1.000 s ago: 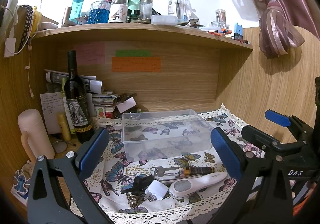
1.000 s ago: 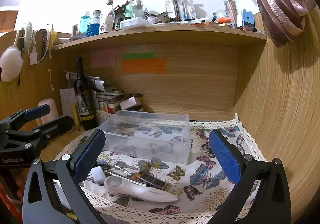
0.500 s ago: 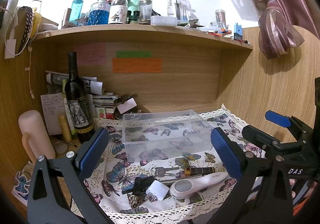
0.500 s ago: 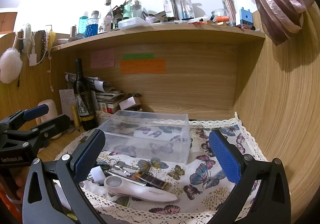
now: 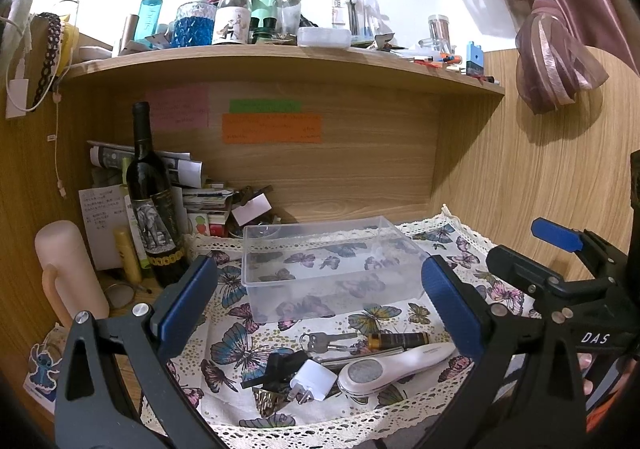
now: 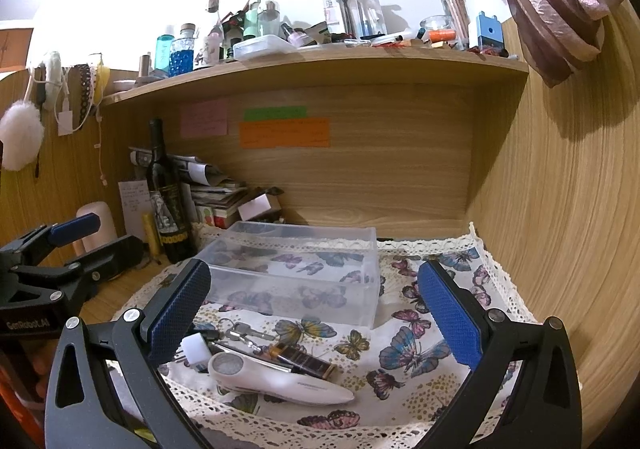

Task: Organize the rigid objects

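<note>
- Your left tool (image 5: 320, 305) is spread wide, blue pads far apart, nothing between them. It hangs above the near edge of the butterfly cloth (image 5: 240, 345).
- Your right tool (image 6: 314, 309) is also wide and holds nothing. It hovers over the same cloth from the right side.
- Each tool shows in the other's view: the right one at the right edge of the left wrist view, the left one at the left edge of the right wrist view.
- The clear plastic box (image 5: 328, 269) sits on the cloth toward the back of the worktop (image 6: 116, 297), open at the top, only the butterfly print showing through it.
- The loose items lie in a cluster on the cloth in front of the box, near the front lace edge:
- A white handheld device (image 5: 394, 365) with a round grey face lies flat, closest to you.
- A white plug adapter (image 5: 312, 381) sits just left of it, touching or nearly so.
- A black clip-like piece (image 5: 280, 365) lies beside the adapter; its exact shape is hard to tell.
- Keys (image 5: 326, 341) on a ring rest just behind the device.
- A dark tube with gold ends (image 5: 398, 339) lies just right of the keys.
- A wine bottle (image 5: 154, 209) stands upright at the back left, off the cloth, beside stacked papers (image 5: 200, 197).
- A pale pink flask (image 5: 68, 273) stands at the far left.
- The shelf (image 5: 280, 61) above carries crowded bottles and jars.
</note>
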A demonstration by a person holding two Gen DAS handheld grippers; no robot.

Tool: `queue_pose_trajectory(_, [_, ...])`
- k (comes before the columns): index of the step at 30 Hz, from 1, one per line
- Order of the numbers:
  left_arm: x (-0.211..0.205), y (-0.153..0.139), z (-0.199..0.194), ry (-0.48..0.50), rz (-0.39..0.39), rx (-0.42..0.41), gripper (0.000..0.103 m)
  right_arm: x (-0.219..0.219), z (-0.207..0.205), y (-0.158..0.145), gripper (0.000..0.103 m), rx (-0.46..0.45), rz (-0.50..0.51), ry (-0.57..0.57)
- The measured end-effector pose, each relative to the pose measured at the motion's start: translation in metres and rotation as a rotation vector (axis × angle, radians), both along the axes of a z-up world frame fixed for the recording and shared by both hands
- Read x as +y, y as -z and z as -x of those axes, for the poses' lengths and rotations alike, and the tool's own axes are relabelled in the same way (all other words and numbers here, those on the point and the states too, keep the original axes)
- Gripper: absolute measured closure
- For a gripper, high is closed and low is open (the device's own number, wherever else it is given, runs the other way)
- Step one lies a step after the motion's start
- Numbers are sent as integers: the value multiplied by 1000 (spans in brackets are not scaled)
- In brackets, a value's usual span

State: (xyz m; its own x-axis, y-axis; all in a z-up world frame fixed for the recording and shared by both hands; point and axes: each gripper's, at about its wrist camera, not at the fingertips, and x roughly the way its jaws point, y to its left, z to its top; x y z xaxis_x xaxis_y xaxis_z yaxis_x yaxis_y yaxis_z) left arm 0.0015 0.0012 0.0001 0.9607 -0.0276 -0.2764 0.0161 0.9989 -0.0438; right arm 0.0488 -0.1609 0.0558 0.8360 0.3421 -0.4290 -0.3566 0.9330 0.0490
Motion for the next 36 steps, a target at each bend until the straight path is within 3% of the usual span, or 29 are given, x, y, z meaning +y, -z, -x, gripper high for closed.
queue_pose_trajectory(23, [3, 6, -7, 21, 15, 13, 1, -2, -3, 3, 0, 14, -39, -50])
queue_pose_trajectory(25, [8, 7, -9, 9, 29, 26, 17, -2, -6, 7, 7, 31, -34, -64])
queue_pose_trajectory(30, [32, 18, -22, -6, 83, 107, 24, 2, -15, 24, 21, 108, -19, -100])
queue_pose_trajectory(36, [53, 51, -34, -48, 95, 243, 37, 12, -26, 55, 34, 214, 30, -151])
